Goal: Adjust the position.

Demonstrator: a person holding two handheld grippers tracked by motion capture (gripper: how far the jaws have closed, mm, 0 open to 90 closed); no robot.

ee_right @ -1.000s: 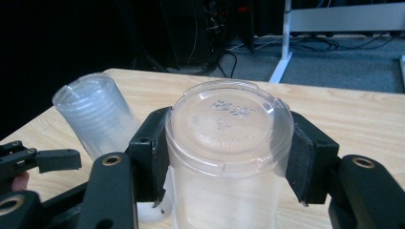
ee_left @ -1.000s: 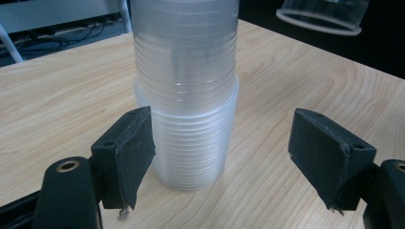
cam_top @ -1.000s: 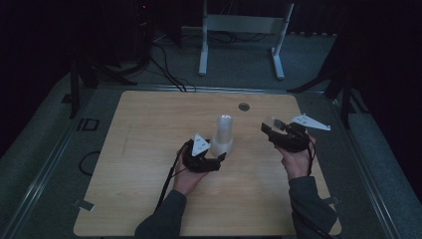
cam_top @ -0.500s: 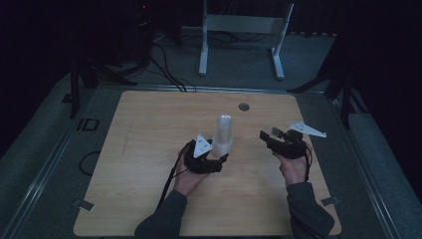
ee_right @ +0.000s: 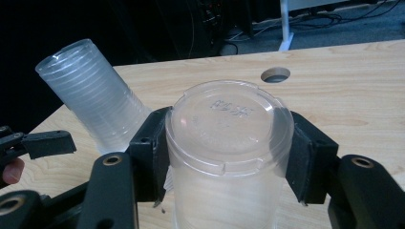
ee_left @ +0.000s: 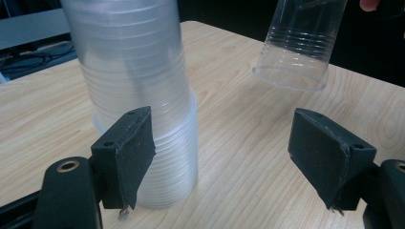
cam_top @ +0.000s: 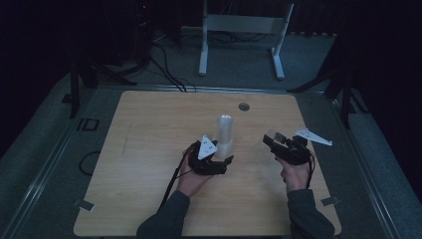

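Observation:
A tall stack of clear plastic cups (cam_top: 225, 132) stands upside down on the wooden table (cam_top: 149, 149). My left gripper (cam_top: 223, 158) sits low on the table just in front of it. In the left gripper view the stack (ee_left: 138, 86) rises behind the left pad (ee_left: 131, 152), and the jaws stand open with bare wood between them. To the right, my right gripper (cam_top: 271, 143) is shut on a single clear cup (ee_right: 229, 143), bottom up, with a pad pressing each side. That cup (ee_left: 296, 43) hangs a little above the table, apart from the stack (ee_right: 95, 95).
A round hole (cam_top: 244, 106) sits in the table near its far edge. A white metal stand (cam_top: 244, 30) and cables lie on the floor beyond the table. Bare wood spreads to the left and toward the near edge.
My right gripper has come down toward the table with the single cup in it. The left gripper and the stack have stayed where they were.

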